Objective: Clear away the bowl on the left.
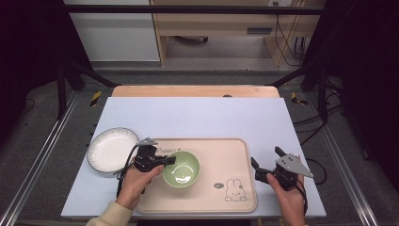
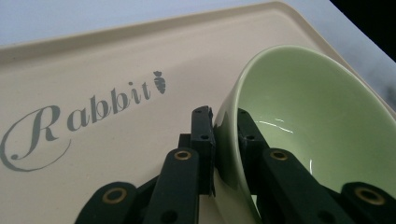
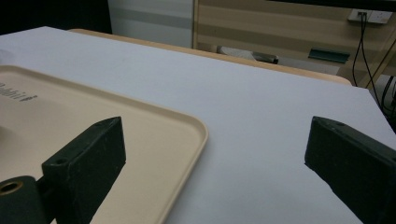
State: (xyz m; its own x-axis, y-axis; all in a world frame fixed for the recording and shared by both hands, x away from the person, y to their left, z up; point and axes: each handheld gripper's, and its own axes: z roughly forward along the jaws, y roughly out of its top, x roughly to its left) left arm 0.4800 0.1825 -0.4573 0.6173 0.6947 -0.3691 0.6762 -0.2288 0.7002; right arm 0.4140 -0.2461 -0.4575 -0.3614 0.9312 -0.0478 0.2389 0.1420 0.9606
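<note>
Where the high view looks down on the pale blue table [image 1: 197, 113], the lower edge cuts off both forearms. The left gripper [image 1: 170, 160] is clamped on the near-left rim of the green bowl [image 1: 181, 168], which sits on the beige tray [image 1: 235, 155]; the tray is rectangular with rounded corners, raised edges and a small rabbit print. A white ribbed plate [image 1: 112, 149] with a dark rim lies on the table just left of the tray. The right gripper [image 1: 266, 158] stands right of the tray, jaws spread apart, holding nothing.

In the left gripper view, the glossy bowl [image 2: 317, 116] has its wall pinched between the two black jaws, one outside and one inside. Its right side is cut off. The matte tray [image 2: 93, 56] carries grey "Rabbit" lettering.

In the right gripper view, the black jaws stand wide, the tray corner [image 3: 187, 126] between them over the table surface [image 3: 261, 116]. Wooden furniture and cables behind are blurred.
</note>
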